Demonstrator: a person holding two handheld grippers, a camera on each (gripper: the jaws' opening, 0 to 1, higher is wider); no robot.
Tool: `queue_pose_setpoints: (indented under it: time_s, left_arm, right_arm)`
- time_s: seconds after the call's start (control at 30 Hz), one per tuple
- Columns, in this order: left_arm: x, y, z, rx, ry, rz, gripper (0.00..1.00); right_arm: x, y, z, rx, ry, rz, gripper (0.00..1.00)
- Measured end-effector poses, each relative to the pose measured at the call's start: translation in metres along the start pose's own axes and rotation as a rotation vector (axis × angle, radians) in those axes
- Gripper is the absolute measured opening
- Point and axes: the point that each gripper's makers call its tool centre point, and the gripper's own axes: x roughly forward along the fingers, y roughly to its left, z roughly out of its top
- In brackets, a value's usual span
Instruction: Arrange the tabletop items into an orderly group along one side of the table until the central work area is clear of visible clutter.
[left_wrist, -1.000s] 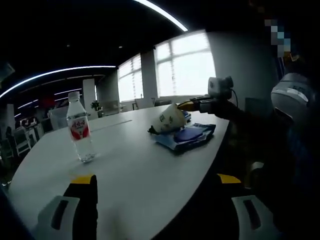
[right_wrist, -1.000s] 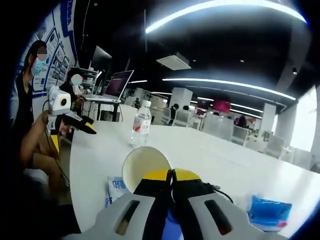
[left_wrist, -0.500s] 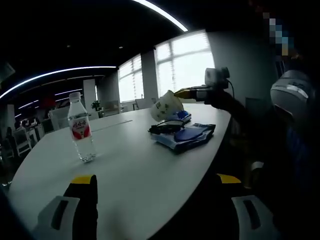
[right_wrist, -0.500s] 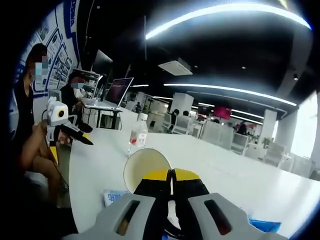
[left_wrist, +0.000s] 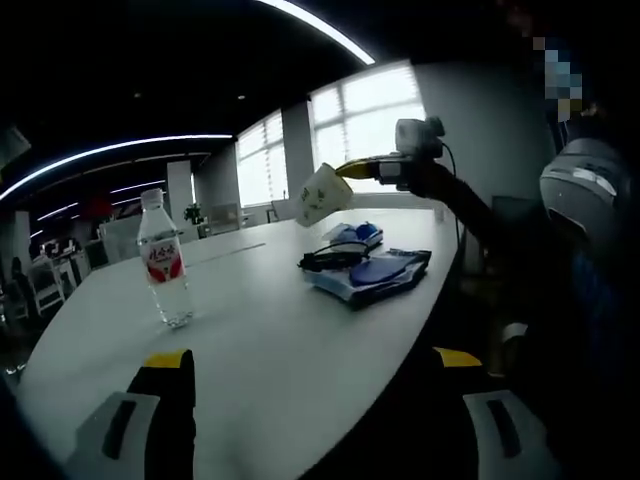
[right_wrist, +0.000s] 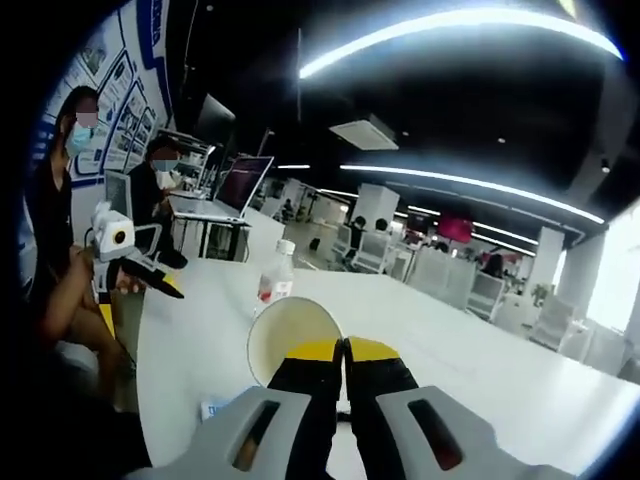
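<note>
Paper cup was up in the air over the table, pinched at its rim by the right gripper, left gripper spread idle, so next probably setting it down beside the water bottle.
</note>
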Motion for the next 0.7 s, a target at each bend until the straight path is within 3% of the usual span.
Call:
queue_pose_setpoints:
  time_s: [0.17,0.7]
  left_arm:
    - [0.001,-0.002,0.000,0.000,0.001,-0.002,0.96]
    - [0.000,-0.003,-0.002,0.012,0.012,0.001,0.96]
  right_arm:
    - [0.002,-0.002,0.006,0.038,-0.004,0.034,0.00]
    - [0.019,-0.011,0.021,0.018,0.030,0.067,0.00]
